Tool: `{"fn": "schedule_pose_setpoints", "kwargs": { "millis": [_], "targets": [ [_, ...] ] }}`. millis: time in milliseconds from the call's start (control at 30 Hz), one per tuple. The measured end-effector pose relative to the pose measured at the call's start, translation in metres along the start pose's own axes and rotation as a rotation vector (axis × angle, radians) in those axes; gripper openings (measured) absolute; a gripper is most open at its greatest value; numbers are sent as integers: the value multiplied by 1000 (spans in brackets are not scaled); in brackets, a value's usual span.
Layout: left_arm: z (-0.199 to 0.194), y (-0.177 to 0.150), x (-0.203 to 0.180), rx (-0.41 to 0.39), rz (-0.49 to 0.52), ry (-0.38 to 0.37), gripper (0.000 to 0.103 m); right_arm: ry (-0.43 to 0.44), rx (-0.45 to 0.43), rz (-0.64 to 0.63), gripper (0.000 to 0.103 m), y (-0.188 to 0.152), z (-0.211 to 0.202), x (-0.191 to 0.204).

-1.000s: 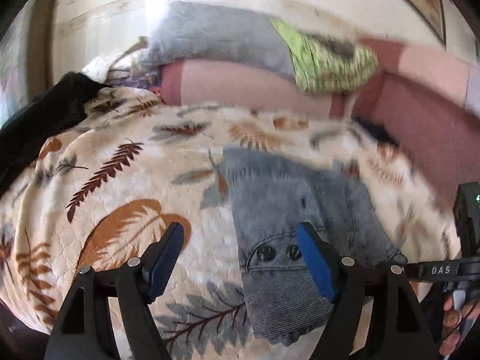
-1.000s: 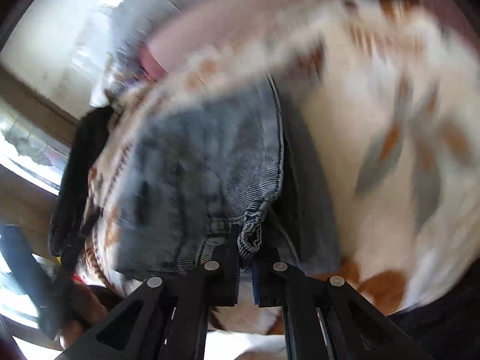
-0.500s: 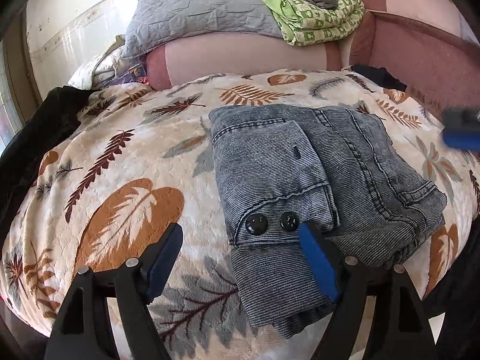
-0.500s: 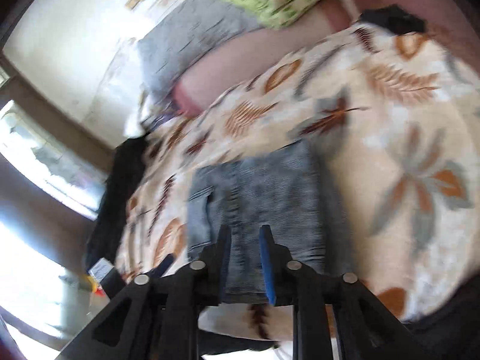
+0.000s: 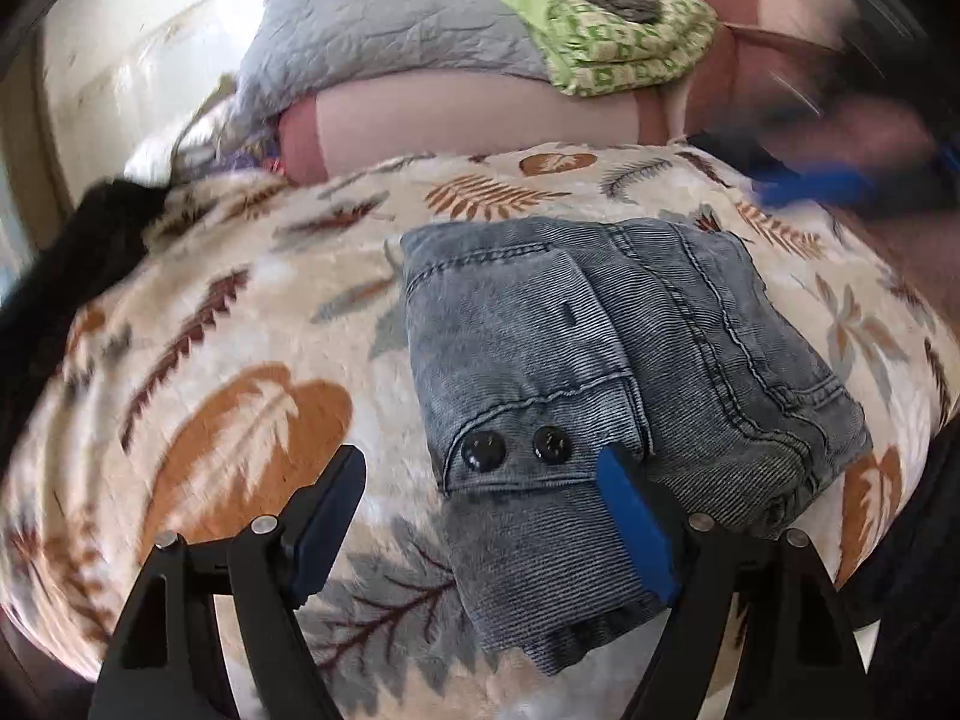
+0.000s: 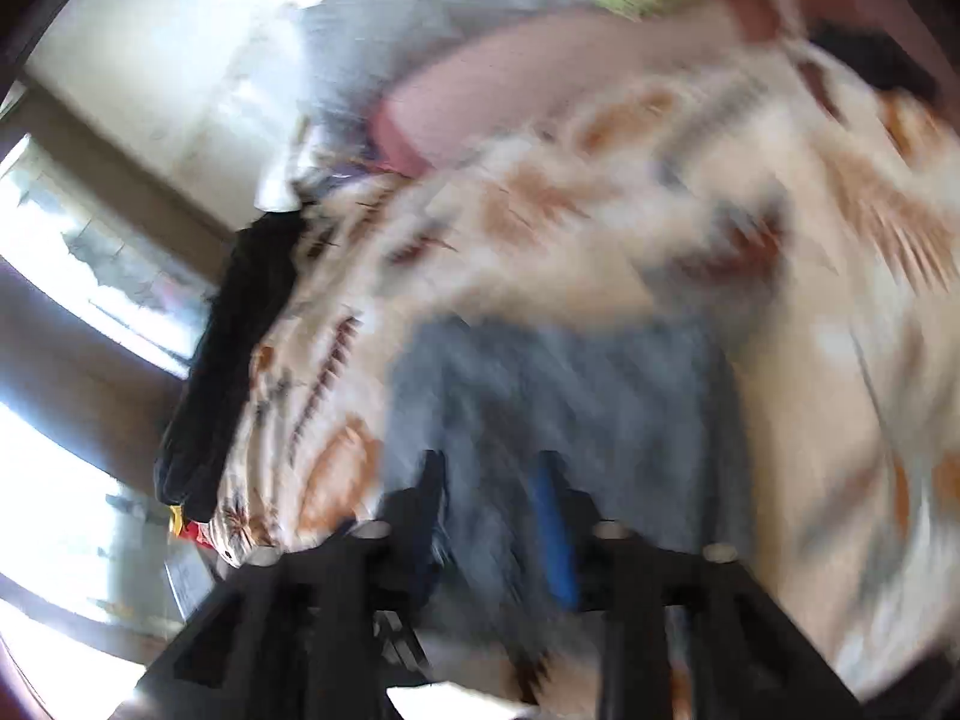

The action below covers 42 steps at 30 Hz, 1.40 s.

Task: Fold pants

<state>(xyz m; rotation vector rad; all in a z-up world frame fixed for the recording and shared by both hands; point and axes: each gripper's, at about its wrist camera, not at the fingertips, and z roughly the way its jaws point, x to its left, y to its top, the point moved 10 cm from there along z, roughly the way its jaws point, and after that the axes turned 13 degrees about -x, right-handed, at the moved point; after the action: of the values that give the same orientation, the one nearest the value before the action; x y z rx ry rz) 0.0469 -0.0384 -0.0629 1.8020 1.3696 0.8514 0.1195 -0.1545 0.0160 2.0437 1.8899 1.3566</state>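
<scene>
The grey-blue denim pants lie folded into a compact stack on the leaf-print blanket, two black buttons facing me. My left gripper hovers open above the stack's near left corner, nothing between its blue pads. In the blurred right wrist view, my right gripper is lifted above the pants; its jaws are opening and hold nothing. A blue blur at the far right of the left wrist view is the right gripper.
Behind the blanket lie a pink bolster, a grey quilt and a green patterned cloth. A black garment drapes over the bed's left side. Bright windows stand to the left.
My right gripper has let go of the denim edge, opened and risen away from the stack. The pants now rest folded. My left gripper stayed open and barely shifted.
</scene>
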Motion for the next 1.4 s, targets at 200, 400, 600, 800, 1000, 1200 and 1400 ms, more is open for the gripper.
{"fn": "schedule_pose_setpoints", "kwargs": {
  "millis": [200, 400, 600, 800, 1000, 1200, 1400],
  "targets": [
    [2, -2, 2, 10, -28, -19, 81, -293, 203, -97, 58, -31, 84, -96],
    [3, -5, 3, 26, -66, -40, 81, -345, 154, -216, 58, -8, 53, -60],
    [3, -5, 3, 34, -91, -58, 81, -222, 151, -389, 64, -10, 70, 9],
    [-22, 15, 22, -71, -248, -124, 80, -312, 294, -362, 63, -39, 80, -31],
    [-8, -2, 61, 43, -547, -179, 80, -274, 274, -497, 73, 7, 96, 42],
    [9, -13, 28, 190, -702, -401, 80, -318, 503, -536, 79, -2, 176, 66],
    [18, -12, 4, 235, -698, -459, 63, -381, 647, -535, 21, -30, 198, 35]
  ]
}}
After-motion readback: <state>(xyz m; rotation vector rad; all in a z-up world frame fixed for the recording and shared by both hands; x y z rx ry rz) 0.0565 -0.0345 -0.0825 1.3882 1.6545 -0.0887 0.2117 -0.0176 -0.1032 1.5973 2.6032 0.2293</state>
